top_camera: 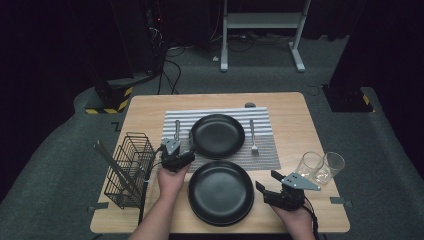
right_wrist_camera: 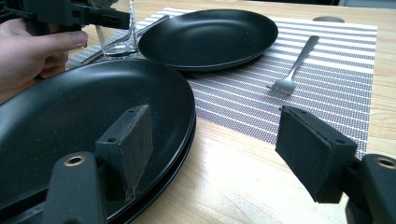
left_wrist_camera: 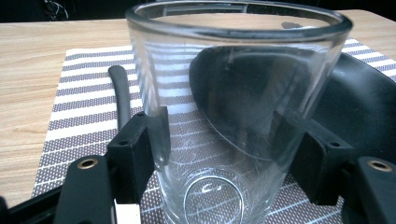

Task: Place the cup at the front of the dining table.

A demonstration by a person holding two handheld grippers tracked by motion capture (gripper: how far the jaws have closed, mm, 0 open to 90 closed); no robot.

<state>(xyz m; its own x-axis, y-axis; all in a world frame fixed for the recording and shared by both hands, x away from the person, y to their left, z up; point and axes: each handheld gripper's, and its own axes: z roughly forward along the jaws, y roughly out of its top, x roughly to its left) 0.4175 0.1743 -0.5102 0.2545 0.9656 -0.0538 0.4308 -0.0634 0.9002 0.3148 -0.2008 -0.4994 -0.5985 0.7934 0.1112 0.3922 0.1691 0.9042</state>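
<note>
A clear drinking glass (left_wrist_camera: 233, 93) stands upright on the striped placemat (left_wrist_camera: 88, 93), between a black plate (left_wrist_camera: 364, 107) and a knife (left_wrist_camera: 122, 98). My left gripper (left_wrist_camera: 229, 140) is shut on the glass, one pad against each side of it. The high view has this gripper (top_camera: 182, 146) at the left edge of the far plate (top_camera: 217, 136). The right gripper view shows the glass (right_wrist_camera: 116, 32) resting on the mat. My right gripper (right_wrist_camera: 215, 149) is open and holds nothing. It hovers near the table's front right (top_camera: 270, 187), beside a stack of black plates (top_camera: 221, 192).
A fork (top_camera: 253, 137) lies on the mat to the right of the far plate. Two more glasses (top_camera: 320, 166) stand at the table's right edge. A black wire basket (top_camera: 130, 167) sits at the left edge. The tabletop (top_camera: 290, 115) is light wood.
</note>
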